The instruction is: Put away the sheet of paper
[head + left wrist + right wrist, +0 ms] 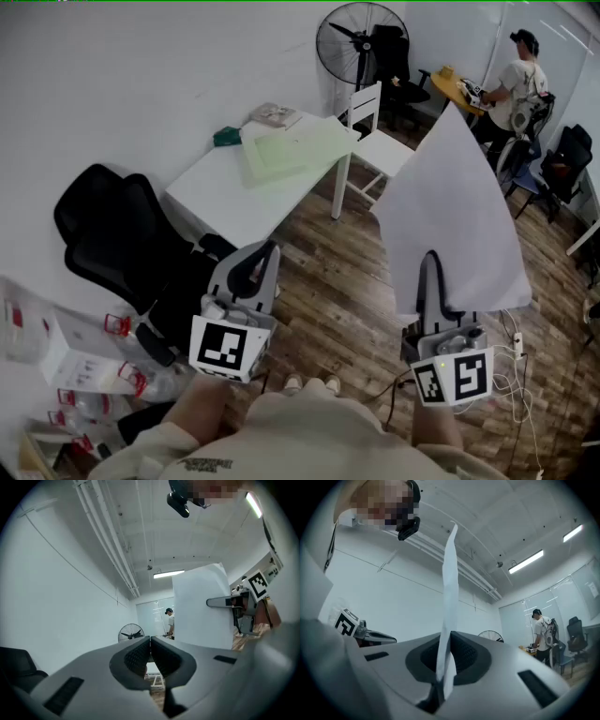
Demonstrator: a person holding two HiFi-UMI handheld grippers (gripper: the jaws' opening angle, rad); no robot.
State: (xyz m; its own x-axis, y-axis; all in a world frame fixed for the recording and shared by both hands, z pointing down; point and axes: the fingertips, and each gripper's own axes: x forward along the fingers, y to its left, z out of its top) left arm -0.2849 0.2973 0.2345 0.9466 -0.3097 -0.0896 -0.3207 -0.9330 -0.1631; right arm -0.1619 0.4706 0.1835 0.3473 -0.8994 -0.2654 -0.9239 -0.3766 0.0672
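Observation:
The white sheet of paper [455,211] stands upright in the air, pinched at its lower edge by my right gripper [431,261], which is shut on it. In the right gripper view the sheet [450,588] shows edge-on, rising from between the closed pads of the right gripper [448,637]. My left gripper [267,251] is held to the left of the sheet, apart from it. Its jaws meet at the tips in the left gripper view, where the left gripper [150,640] is shut with nothing in it. There the sheet [201,606] hangs to the right.
A white table [234,202] stands ahead on the wooden floor, with pale green sheets [295,145] and small items on its far end. A black office chair [112,225] is at the left, a white chair [375,127] and a fan [361,42] beyond. A person [520,84] works at the far right.

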